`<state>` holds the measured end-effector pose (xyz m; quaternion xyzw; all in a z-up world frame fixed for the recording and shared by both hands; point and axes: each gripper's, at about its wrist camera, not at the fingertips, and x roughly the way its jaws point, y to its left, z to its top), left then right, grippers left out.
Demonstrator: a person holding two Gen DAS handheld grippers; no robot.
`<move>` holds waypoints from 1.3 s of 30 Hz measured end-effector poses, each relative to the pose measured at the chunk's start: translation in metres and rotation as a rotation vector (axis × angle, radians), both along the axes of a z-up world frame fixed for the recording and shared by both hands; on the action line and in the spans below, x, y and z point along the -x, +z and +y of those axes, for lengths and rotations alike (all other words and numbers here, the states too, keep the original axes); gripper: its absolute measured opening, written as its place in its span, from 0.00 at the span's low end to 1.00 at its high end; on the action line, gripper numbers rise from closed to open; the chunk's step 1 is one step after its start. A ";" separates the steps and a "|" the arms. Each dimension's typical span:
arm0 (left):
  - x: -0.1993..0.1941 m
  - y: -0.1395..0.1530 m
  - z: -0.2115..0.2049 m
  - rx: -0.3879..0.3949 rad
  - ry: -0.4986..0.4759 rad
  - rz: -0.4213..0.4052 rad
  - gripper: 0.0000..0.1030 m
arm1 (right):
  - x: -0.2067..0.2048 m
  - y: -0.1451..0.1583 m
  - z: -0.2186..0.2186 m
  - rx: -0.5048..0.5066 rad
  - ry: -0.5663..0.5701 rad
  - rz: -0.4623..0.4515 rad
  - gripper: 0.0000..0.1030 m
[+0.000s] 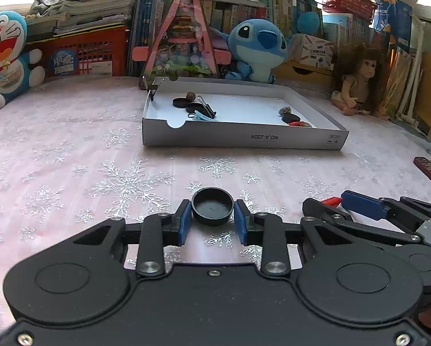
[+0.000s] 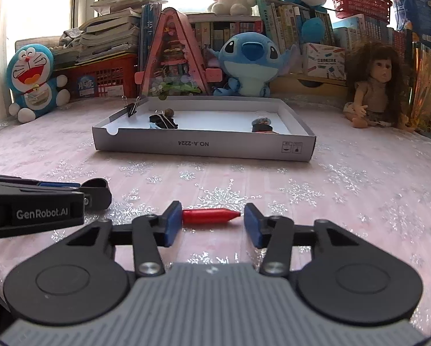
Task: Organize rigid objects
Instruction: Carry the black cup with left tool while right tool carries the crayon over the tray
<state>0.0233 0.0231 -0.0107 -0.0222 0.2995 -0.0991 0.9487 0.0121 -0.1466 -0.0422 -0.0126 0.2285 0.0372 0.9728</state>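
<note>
A pink tablecloth [image 1: 71, 150] patterned with silver snowflakes covers the table. Near the far middle sits a shallow white cardboard tray [image 1: 241, 139].

In the left wrist view, the left gripper [image 1: 212, 212] rests low over the cloth with its blue pads closed against both sides of a small black round cap [image 1: 212, 210], which lies open side up. This view looks down into the tray: black discs, a nut-like ball and clips lie at its far left, and small stones, a dark disc and a red piece at its near right. The right gripper [image 1: 338, 203] shows at the right edge with something red at its tip.

The right wrist view makes that clear: the right gripper [image 2: 212, 216] straddles a red bullet-shaped piece [image 2: 211, 216] lying sideways on the cloth. The left pad touches its blunt end; whether the right pad touches the pointed tip cannot be told. Here the tray's [image 2: 204, 147] contents are mostly hidden by its near wall, but a black binder clip [image 2: 132, 109] on its left rim stands out. The left gripper [image 2: 71, 191] enters from the left edge.
</note>
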 end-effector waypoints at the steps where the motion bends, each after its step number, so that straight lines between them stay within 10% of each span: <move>1: 0.000 0.000 -0.001 0.000 -0.001 -0.001 0.29 | 0.000 0.000 0.000 0.003 -0.001 -0.001 0.48; 39: -0.010 0.018 -0.024 0.023 -0.042 -0.041 0.29 | -0.008 0.021 -0.022 -0.020 -0.038 -0.050 0.48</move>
